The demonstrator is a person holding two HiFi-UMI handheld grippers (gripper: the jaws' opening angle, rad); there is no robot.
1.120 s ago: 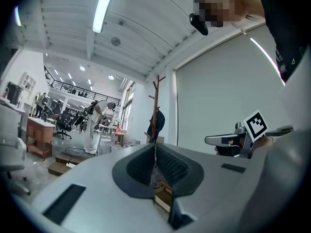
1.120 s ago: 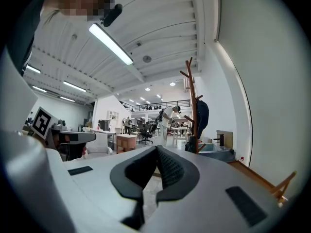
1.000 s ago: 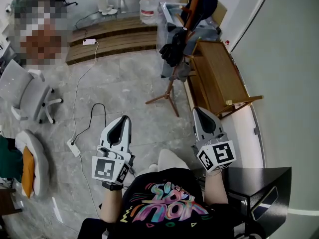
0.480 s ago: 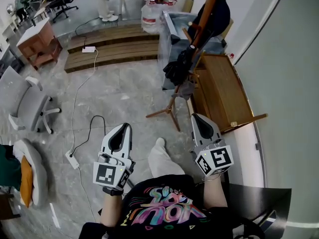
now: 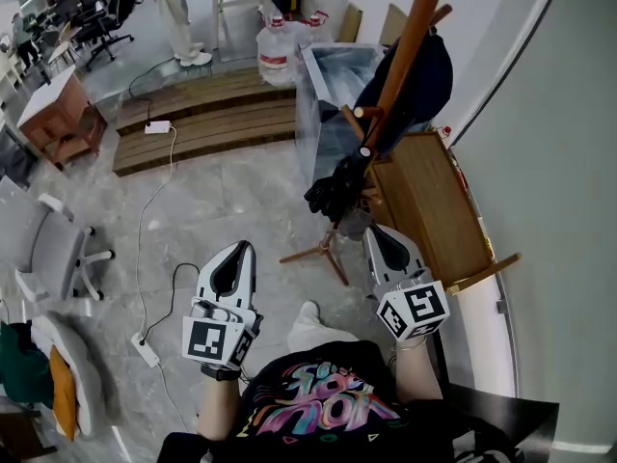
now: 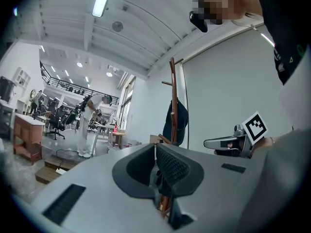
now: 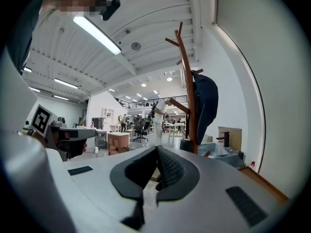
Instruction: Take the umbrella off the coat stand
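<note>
Umbrella (image 5: pixel 337 187), black and folded, hangs from a peg low on the wooden coat stand (image 5: pixel 409 44), below a dark garment (image 5: pixel 429 73) hung higher on the same pole. Left gripper (image 5: pixel 234 255) and right gripper (image 5: pixel 378 235) are held level in front of the person, well apart from each other, the right one near the stand's feet. Left fingers (image 6: pixel 171 165) and right fingers (image 7: pixel 170 171) are each pressed together with nothing between them, and neither of the 2 grippers touches the umbrella.
</note>
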